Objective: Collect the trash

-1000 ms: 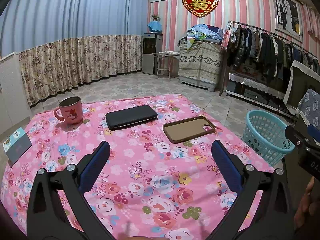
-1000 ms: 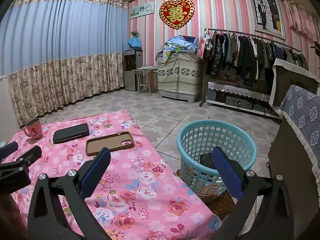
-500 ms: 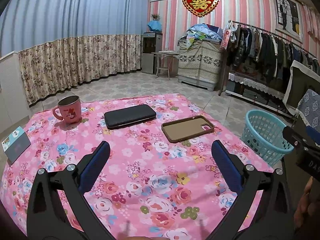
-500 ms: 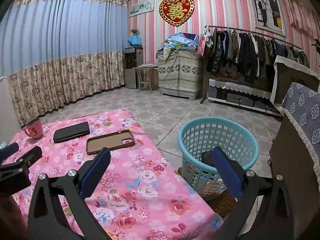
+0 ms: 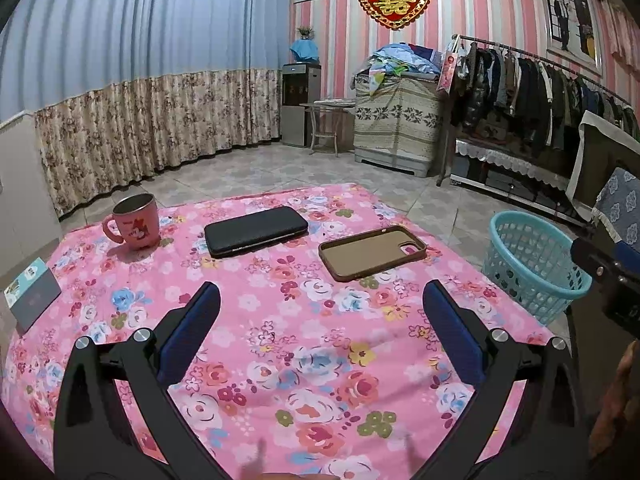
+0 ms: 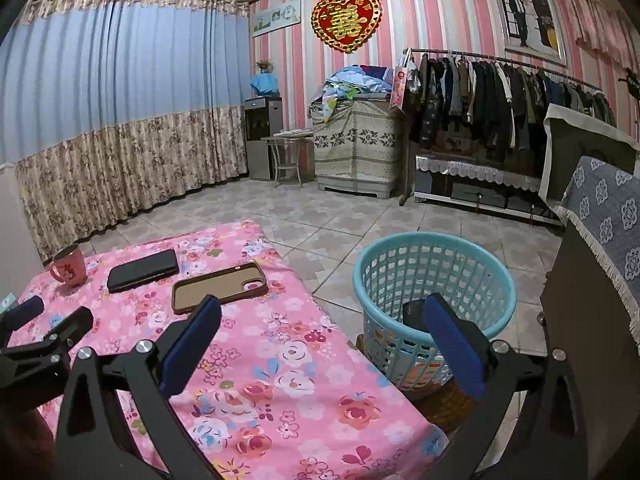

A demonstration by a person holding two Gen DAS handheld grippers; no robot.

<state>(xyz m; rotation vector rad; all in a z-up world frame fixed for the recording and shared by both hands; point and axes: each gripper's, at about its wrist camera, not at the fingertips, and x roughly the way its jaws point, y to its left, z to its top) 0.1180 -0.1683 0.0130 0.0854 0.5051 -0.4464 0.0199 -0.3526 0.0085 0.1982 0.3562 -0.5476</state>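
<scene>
Pink floral desk (image 5: 280, 344) is carrying mug (image 5: 134, 222), wallet (image 5: 256, 230), phone case (image 5: 372, 252), card (image 5: 32, 294) | left tongs (image 5: 320, 312) and right tongs (image 6: 320, 320) are gaping wide, holding nothing | views are barely drifting since a second ago | trash is sitting in basket (image 6: 436, 248) beside desk; no loose trash is showing, so collecting looks finished.

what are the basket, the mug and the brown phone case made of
Basket: likely moulded plastic, light blue, with a lattice of holes in the wall. Mug: pink outside, probably plastic, with a dull grey liner that looks like steel. Brown phone case: matte, raised rim, perhaps silicone or soft plastic.
</scene>
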